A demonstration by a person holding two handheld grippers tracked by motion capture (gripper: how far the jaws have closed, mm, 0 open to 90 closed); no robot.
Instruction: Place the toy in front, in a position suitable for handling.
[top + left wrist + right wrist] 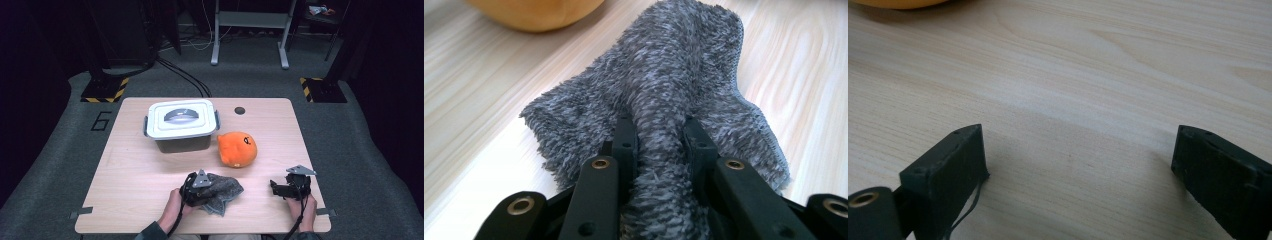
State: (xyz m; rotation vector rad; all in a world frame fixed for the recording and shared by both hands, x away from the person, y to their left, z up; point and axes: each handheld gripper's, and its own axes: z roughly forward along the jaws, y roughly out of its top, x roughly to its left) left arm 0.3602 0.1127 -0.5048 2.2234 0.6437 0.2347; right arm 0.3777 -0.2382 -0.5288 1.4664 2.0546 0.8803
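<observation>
- The left gripper [210, 189] is pinching a bunched ridge of the grey cloth [222, 192] at the near edge of the table [130, 165], and its jaws are squeezing that fold from both sides in the left gripper view.
- Only a narrow fold of the cloth [684, 85] is sitting between the jaws, so a quick pull is likely to let the fluffy pile slide out, leaving the cloth in a heap.
- The rest of the cloth is lying spread on the wood beyond the jaws; if the person is dragging rather than lifting, the loose end could catch and twist.
- The orange plush [237, 149] is sitting just beyond the cloth, near but apart from it. A sweep forward risks nudging it, and being round, it could roll toward the table's edge.
- The box [181, 125] is standing farther back with its lid [181, 117] on. If the cloth is heading there, nothing is opening it yet, and a one-sided pull on the lid could shove the whole box along.
- The right gripper [280, 188] is resting at the near right with jaws spread wide over bare wood, gripping nothing.
- The cloth is lying close to the near edge, so a slipped grip could send part of it off the table.
</observation>
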